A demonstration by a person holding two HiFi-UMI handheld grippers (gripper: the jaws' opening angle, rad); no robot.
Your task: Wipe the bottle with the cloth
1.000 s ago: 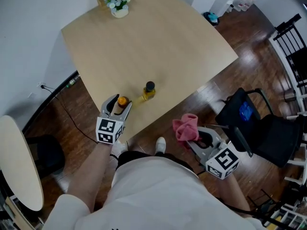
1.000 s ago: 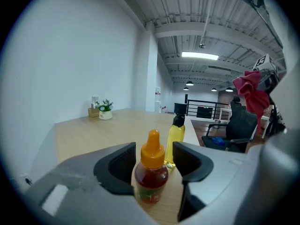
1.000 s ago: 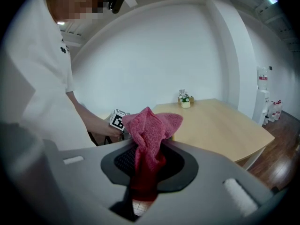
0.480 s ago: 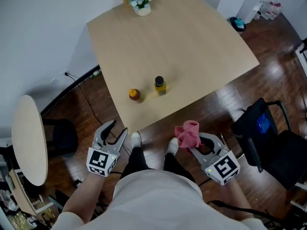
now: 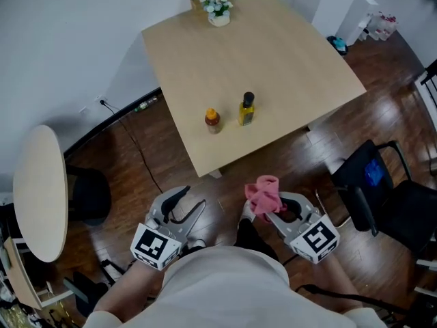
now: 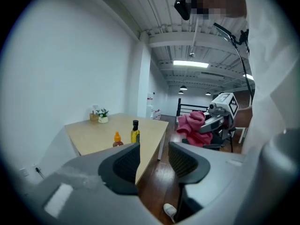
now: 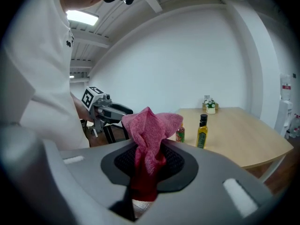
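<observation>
Open floor (image 5: 229, 183) is lying between the left gripper (image 5: 189, 201) and the table (image 5: 273, 60) edge, where the bottle (image 5: 246, 109) and a sauce bottle (image 5: 212, 120) are standing close together. A black chair (image 5: 372, 183) is standing near the right gripper (image 5: 268, 207), on its outer side.

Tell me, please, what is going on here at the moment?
A person stands back from the table with a hand-held gripper in each hand. The right hand-held gripper is shut on a pink cloth. The left hand-held gripper is empty; its jaws have just been closing with nothing between them. The black-capped bottle and a smaller orange-capped bottle stand untouched on the table, so no wiping is under way.
</observation>
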